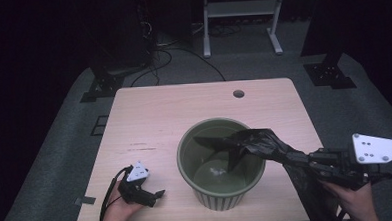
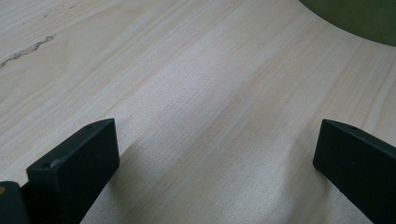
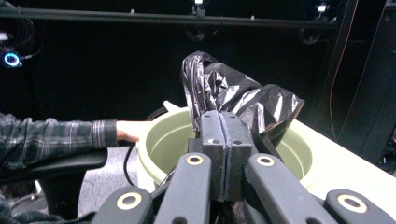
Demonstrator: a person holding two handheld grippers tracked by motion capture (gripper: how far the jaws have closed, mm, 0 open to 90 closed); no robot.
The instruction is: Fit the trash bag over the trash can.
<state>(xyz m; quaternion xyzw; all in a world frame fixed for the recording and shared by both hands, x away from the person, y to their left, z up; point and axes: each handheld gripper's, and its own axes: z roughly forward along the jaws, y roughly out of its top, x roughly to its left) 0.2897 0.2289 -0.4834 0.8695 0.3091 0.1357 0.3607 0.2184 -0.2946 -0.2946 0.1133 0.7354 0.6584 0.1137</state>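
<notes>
A round green bin [image 1: 207, 190] stands on the light wooden table [image 1: 174, 109], toward its front. A black plastic bag [image 1: 258, 144] drapes over the bin's right rim and reaches into it. My right gripper [image 1: 308, 158] is shut on the bag just right of the bin; its jaws press together on the plastic [image 3: 226, 119], with the bag [image 3: 243, 95] bunched above the bin [image 3: 163, 140]. My left gripper [image 1: 159, 194] rests on the table left of the bin, open, with only bare wood between its jaws [image 2: 215, 154]. The bin's edge [image 2: 359, 18] lies ahead of it.
A small round hole [image 1: 239, 93] pierces the table's far side. Something pale lies on the bin's bottom [image 1: 216, 170]. A white frame [image 1: 239, 11], black stands and cables sit on the floor beyond the table. A plaid sleeve [image 3: 51, 135] reaches in beside the bin.
</notes>
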